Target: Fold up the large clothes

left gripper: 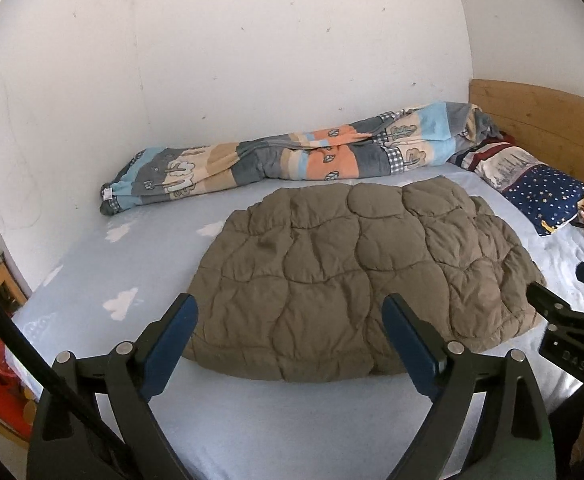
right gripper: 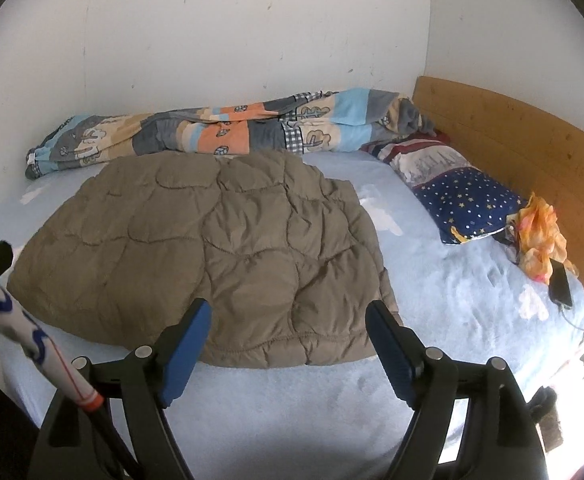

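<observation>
Brown quilted coat [left gripper: 356, 276], folded into a broad pad, lies in the middle of the pale blue bed sheet [left gripper: 140, 240], its near edge toward both claws. Left claw [left gripper: 292, 340] hangs above that near edge with its blue-padded fingers [left gripper: 172, 344] spread wide, nothing between them and no contact with the fabric. Right claw [right gripper: 288, 344] likewise stands wide apart over the coat's near right corner, empty. Behind the coat a rolled patterned blanket [left gripper: 292, 152] runs along the white wall [left gripper: 252, 40], with a starry pillow [right gripper: 464, 204] near the wooden headboard [right gripper: 512, 136]
</observation>
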Tool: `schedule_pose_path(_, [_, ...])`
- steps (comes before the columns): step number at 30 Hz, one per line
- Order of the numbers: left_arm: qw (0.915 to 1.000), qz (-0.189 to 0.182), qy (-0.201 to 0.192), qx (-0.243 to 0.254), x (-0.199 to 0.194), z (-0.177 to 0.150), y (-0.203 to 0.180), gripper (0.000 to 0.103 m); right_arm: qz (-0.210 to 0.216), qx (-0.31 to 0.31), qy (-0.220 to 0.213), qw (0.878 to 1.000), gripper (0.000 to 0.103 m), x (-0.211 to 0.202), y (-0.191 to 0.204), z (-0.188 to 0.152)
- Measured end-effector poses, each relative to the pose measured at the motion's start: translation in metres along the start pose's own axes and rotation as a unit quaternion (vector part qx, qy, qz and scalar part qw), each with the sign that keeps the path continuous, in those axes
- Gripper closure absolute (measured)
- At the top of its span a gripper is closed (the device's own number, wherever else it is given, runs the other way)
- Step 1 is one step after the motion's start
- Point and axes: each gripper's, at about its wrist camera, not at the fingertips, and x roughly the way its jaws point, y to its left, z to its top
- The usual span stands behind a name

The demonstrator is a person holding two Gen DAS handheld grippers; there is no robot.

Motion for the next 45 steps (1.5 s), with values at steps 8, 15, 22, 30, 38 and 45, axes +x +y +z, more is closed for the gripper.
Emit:
schedule_pose_path(8, [0.9996, -0.013, 0.02, -0.015, 0.006, -0.025, 0.009, 0.007, -0.009, -0.009, -0.016, 1.0, 0.015, -0.01, 0.0, 0.0])
schedule_pose_path(15, [0.9996, 0.004, 0.028, -0.007, 0.015, -0.015, 0.003, 0.007, -0.005, -0.028, -0.018, 0.999, 0.014, -0.024, 0.007, -0.002])
schedule_pose_path(22, [0.9985, 0.036, 0.034, 0.021, 0.02, -0.016, -0.003, 0.007, 0.006, -0.027, -0.016, 0.999, 0.012, -0.012, 0.018, -0.001])
schedule_pose_path(30, [0.9962, 0.039, 0.069, 0.037, 0.045, -0.018, -0.014, 0.007, 0.001, -0.036, 0.006, 0.999, 0.012, 0.006, 0.021, -0.006])
schedule_pose_path(38, [0.9954, 0.041, 0.08, 0.033, 0.054, -0.022, -0.008, 0.007, -0.005, -0.024, 0.032, 0.999, 0.012, 0.023, 0.017, -0.011])
schedule_pose_path(45, [0.9948, 0.04, 0.091, 0.025, 0.059, -0.023, -0.004, 0.007, 0.0, -0.04, 0.033, 0.999, 0.012, 0.027, 0.03, -0.01])
